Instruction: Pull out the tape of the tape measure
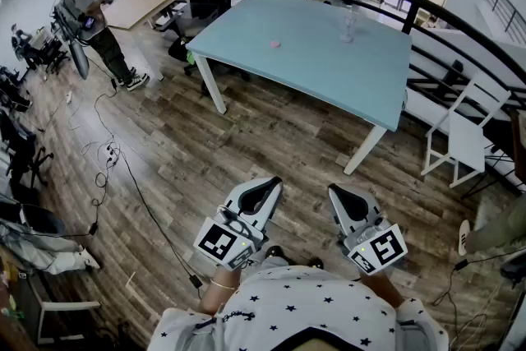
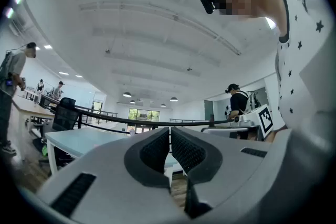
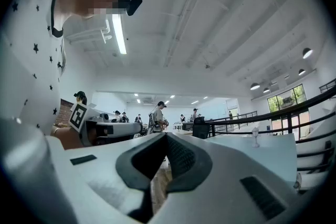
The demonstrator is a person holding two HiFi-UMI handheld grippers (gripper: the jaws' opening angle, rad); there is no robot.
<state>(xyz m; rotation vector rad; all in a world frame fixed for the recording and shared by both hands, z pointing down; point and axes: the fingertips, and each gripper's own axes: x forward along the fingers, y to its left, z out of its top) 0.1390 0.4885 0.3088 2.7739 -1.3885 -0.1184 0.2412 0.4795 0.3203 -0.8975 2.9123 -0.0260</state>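
Pink object [image 1: 274,44] on blue table [image 1: 329,66]; head view only

The right gripper [image 3: 164,139] has its fingers [image 3: 181,157] pressed together, a pale blue table [image 3: 262,152] beyond.

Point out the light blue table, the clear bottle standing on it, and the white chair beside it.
light blue rectangular table [image 1: 316,66], head view, bare tabletop near its middle.
clear bottle [image 1: 348,23], head view, its body.
white chair [image 1: 465,140], head view, its seat.
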